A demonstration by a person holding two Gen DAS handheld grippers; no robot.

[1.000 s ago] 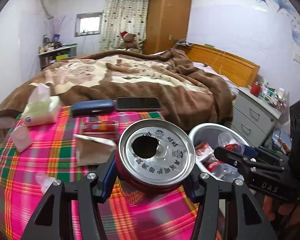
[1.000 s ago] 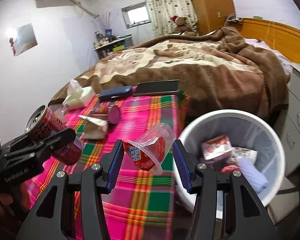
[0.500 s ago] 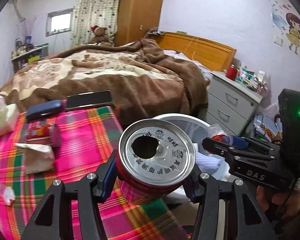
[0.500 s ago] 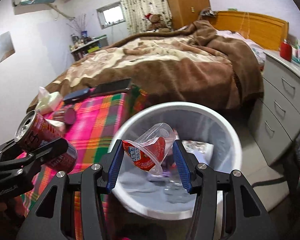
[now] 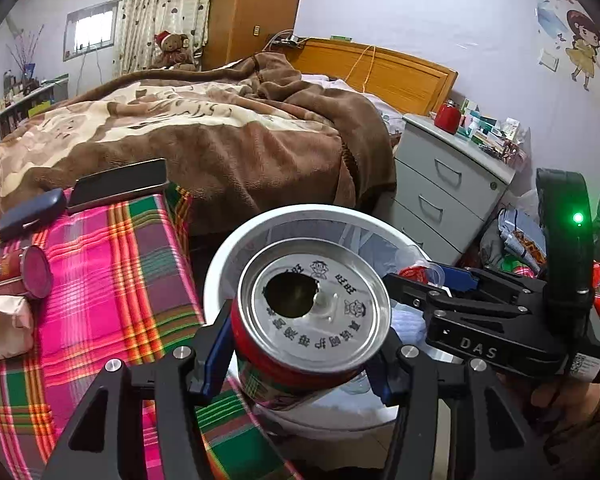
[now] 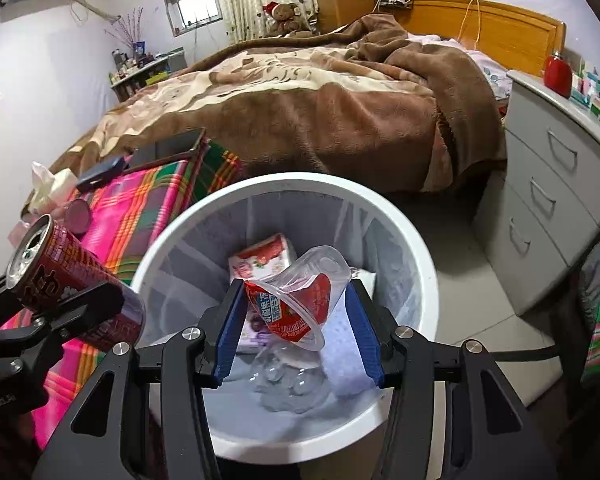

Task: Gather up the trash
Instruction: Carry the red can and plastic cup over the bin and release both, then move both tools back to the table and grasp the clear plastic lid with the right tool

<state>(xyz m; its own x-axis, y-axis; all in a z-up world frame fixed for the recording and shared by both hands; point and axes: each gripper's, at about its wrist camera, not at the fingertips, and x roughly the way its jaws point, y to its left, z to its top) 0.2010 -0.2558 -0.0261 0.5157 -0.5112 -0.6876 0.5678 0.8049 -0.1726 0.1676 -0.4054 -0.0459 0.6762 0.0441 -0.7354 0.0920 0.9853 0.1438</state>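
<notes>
My left gripper (image 5: 306, 344) is shut on a red drink can (image 5: 312, 304) with an open silver top, held over the near rim of the white trash bin (image 5: 236, 248). The can also shows in the right wrist view (image 6: 64, 276), left of the bin. My right gripper (image 6: 296, 328) is shut on a clear plastic cup with a red label (image 6: 300, 300), tilted, held above the open bin (image 6: 284, 188). The bin holds a red-and-white packet (image 6: 266, 258) and clear plastic scraps (image 6: 292, 384).
A plaid-covered table (image 5: 112, 280) left of the bin carries a small tin (image 5: 32, 272), a crumpled paper bag (image 5: 8, 324), a dark case (image 5: 32, 210) and a phone (image 5: 118, 184). A bed (image 6: 300, 92) lies behind. A grey drawer unit (image 6: 548, 184) stands right.
Both grippers have swung right from over the table to over the trash bin, still gripping the can and the cup. The bin now fills the right wrist view.
</notes>
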